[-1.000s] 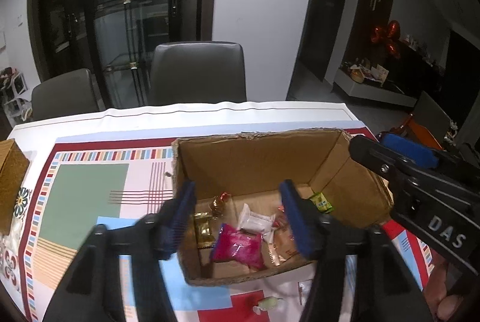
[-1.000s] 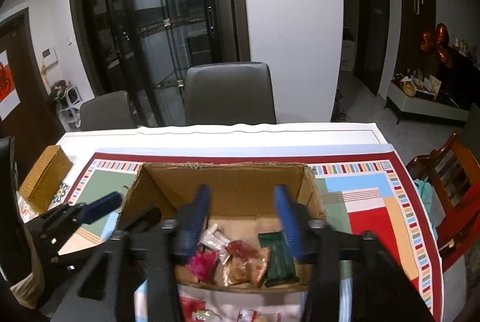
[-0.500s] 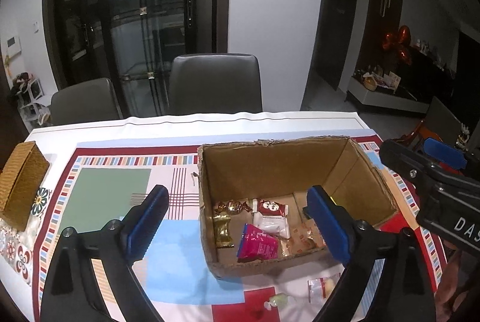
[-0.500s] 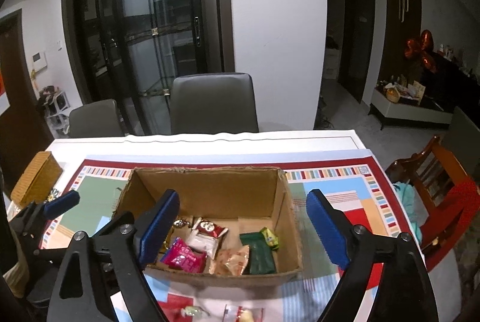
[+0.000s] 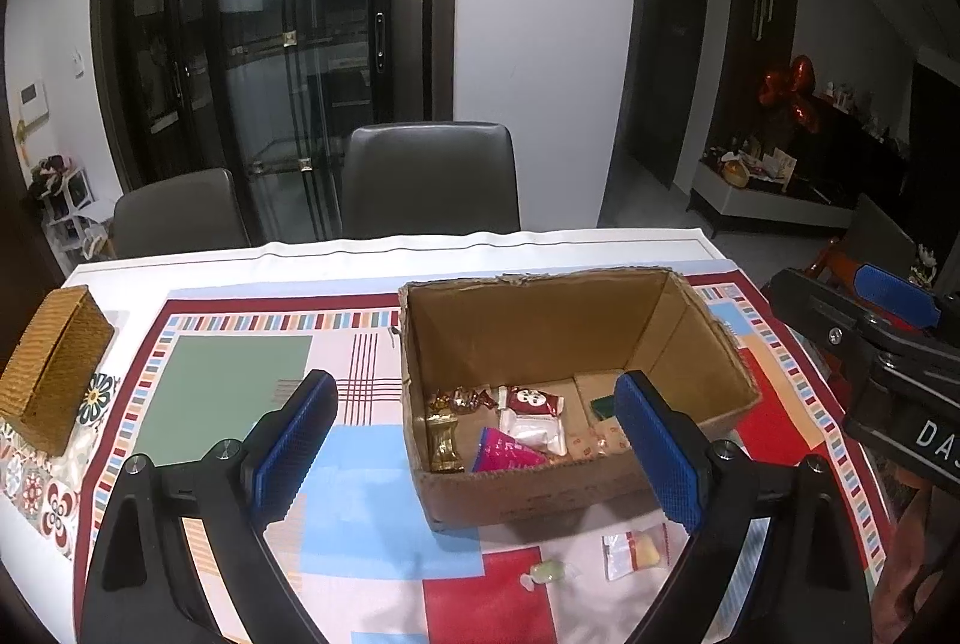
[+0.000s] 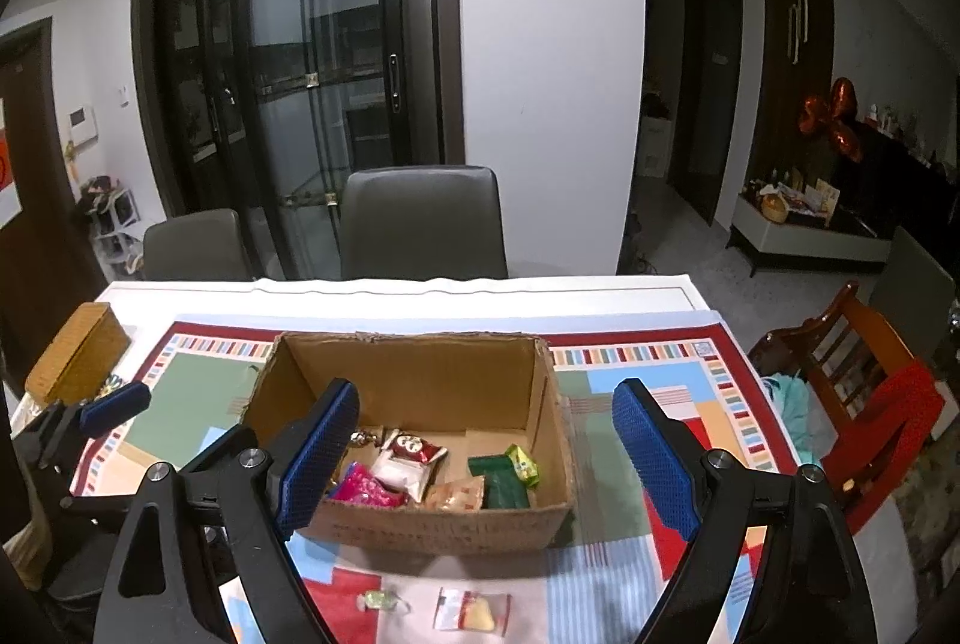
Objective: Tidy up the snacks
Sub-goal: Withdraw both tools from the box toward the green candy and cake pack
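An open cardboard box stands on the patterned tablecloth and holds several snacks: a pink packet, a red and white packet, gold-wrapped candies and green packets. Two snacks lie on the cloth in front of the box: a small green candy and a clear packet with a yellow sweet. My left gripper is open and empty above the box's near left. My right gripper is open and empty above the box.
A woven brown box sits at the table's left edge. Two grey chairs stand behind the table. A wooden chair with a red cushion is at the right. The right gripper's body shows at the right of the left wrist view.
Both grippers have opened wide and pulled back and up from the box. The two snacks on the cloth in front of the box have come into fuller view.
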Demonstrator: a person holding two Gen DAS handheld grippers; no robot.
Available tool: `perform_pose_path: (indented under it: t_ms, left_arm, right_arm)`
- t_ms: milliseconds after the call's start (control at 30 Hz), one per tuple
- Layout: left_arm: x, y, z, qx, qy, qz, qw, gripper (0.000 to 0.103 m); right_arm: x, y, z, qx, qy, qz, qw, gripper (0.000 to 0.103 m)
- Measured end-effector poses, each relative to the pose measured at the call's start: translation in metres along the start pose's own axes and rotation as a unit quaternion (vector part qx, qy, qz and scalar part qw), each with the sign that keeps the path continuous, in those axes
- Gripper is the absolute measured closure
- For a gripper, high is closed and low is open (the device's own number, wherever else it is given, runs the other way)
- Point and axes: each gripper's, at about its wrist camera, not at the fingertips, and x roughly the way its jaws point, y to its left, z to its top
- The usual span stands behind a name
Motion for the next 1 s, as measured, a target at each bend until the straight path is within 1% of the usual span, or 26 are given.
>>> perform_pose_path:
  t_ms: [300, 600, 700, 767, 1000]
  left_arm:
    - [-0.01, -0.008, -0.018, 0.008, -0.002, 0.004, 1.0, 0.009]
    - [-0.011, -0.015, -0.041, 0.018, 0.008, 0.0, 0.9998, 0.009]
    - [-0.011, -0.017, -0.047, 0.022, 0.008, 0.0, 0.9997, 0.007]
    - [-0.011, -0.018, -0.053, 0.027, 0.007, 0.002, 0.9996, 0.007]
    - [-0.006, -0.025, -0.074, 0.037, 0.011, 0.002, 0.9992, 0.007]
  right_arm:
    - [-0.013, -0.008, -0.018, 0.003, -0.001, -0.004, 1.0, 0.016]
    - [-0.02, -0.01, -0.04, -0.003, 0.003, -0.007, 1.0, 0.016]
    - [-0.02, -0.011, -0.048, -0.006, 0.006, -0.009, 1.0, 0.01]
    - [-0.021, -0.013, -0.056, -0.006, 0.006, -0.011, 1.0, 0.01]
    - [-0.012, -0.017, -0.081, -0.003, 0.034, -0.01, 0.999, 0.01]
